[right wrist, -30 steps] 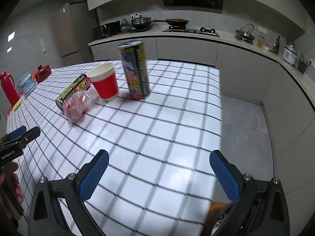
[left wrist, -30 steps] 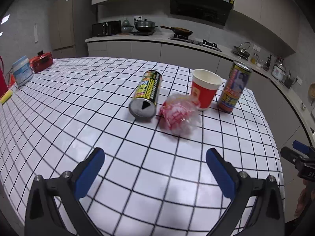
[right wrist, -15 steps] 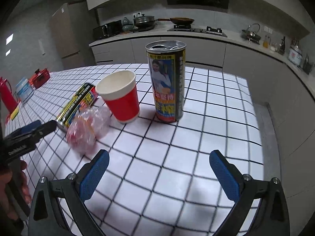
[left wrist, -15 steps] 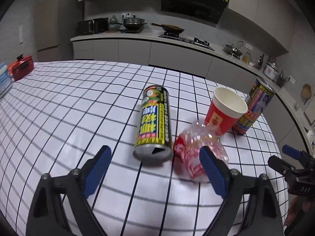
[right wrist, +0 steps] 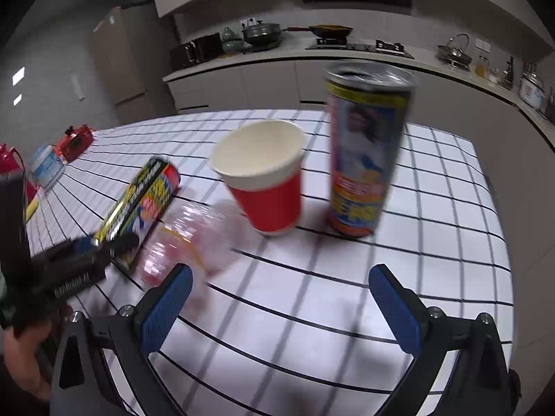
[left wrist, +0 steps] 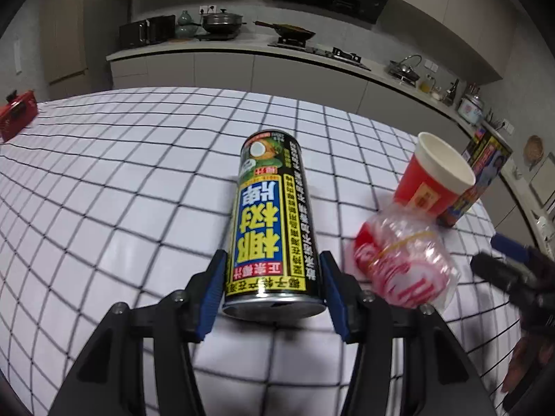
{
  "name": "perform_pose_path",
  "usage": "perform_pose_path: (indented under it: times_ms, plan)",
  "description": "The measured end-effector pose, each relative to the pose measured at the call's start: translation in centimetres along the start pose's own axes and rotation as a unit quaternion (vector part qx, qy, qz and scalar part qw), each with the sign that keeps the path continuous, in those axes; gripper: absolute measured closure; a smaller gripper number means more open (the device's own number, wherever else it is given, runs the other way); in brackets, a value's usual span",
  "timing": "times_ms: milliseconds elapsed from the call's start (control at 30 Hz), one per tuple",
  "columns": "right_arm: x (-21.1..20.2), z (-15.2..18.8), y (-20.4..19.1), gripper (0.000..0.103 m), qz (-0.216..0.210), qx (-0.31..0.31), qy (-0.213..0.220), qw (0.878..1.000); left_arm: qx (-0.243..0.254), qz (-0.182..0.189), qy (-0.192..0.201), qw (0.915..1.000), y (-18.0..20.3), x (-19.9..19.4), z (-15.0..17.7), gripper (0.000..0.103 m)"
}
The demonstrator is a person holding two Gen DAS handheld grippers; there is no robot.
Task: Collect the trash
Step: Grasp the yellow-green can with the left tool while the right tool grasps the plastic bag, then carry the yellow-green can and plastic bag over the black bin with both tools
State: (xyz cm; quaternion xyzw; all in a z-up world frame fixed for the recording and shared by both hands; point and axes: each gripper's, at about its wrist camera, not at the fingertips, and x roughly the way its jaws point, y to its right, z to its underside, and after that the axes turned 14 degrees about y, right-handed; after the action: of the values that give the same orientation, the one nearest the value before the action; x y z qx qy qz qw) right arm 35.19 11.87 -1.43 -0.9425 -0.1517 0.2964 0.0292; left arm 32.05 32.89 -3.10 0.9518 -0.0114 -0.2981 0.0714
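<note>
Item 1, lying can (left wrist: 272, 222): black and yellow drink tin on its side on the checked table (left wrist: 104, 187), long axis running 12 to 6 o'clock in the left wrist view, opened end nearest the camera. Its near end sits between the two blue pads of the left gripper (left wrist: 272, 286), one pad at each flank.

Item 2, crumpled wrapper (left wrist: 404, 260): clear plastic with red print, just beside the lying can at its 3 o'clock and close against the outer side of the left gripper's right-hand finger. In the right wrist view it is blurred and lies at 10 o'clock from the right gripper (right wrist: 282, 306), near that gripper's left pad.

Item 3, red paper cup (right wrist: 265, 182): upright, white inside, at 12 o'clock from the right gripper, just beyond the wrapper.

Item 4, standing can (right wrist: 364, 149): tall, upright, opened top, just beside the cup at its 3 o'clock; at 1 o'clock from the right gripper.

Item 5, far table edge at 9 o'clock in the right wrist view: red box (right wrist: 74, 142), white tub (right wrist: 45, 168).

Left gripper: narrowed to about the can's width; pads look to be at or against the can's sides, though firm contact cannot be confirmed.

Right gripper: spread wide, holding nothing, touching nothing, above bare table short of the cup and standing can.
</note>
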Motion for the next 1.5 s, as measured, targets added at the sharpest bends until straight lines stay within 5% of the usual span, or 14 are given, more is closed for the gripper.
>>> perform_pose_path:
  times_ms: [200, 433, 467, 500, 1033, 1500]
  plan:
    - [0.8, -0.4, -3.0, 0.002, -0.032, 0.006, 0.007, 0.999, -0.019, -0.036, 0.007, 0.9992, -3.4, -3.6, 1.9, 0.049]
    - [5.2, 1.1, -5.8, 0.021, -0.042, 0.04, -0.047, 0.997, -0.035, -0.047, 0.008, 0.9982, -4.2, -4.7, 2.4, 0.049]
    - [5.6, 1.3, -5.8, 0.042, -0.046, 0.05, -0.054, 0.996, -0.035, -0.047, 0.008, 0.9982, -4.2, -4.7, 2.4, 0.049]
    - [5.7, 1.5, -5.8, 0.049, -0.052, 0.056, -0.057, 0.995, -0.034, -0.048, 0.009, 0.9982, -4.2, -4.7, 2.5, 0.049]
    - [0.0, 2.7, -5.7, 0.051, -0.057, -0.001, -0.025, 0.998, -0.022, -0.032, 0.022, 0.999, -1.2, -6.6, 3.3, 0.049]
    - [-5.9, 5.2, 0.6, 0.051, -0.039, 0.003, -0.018, 0.999, -0.001, -0.018, 0.009, 0.9998, 4.9, -7.8, 6.0, 0.049]
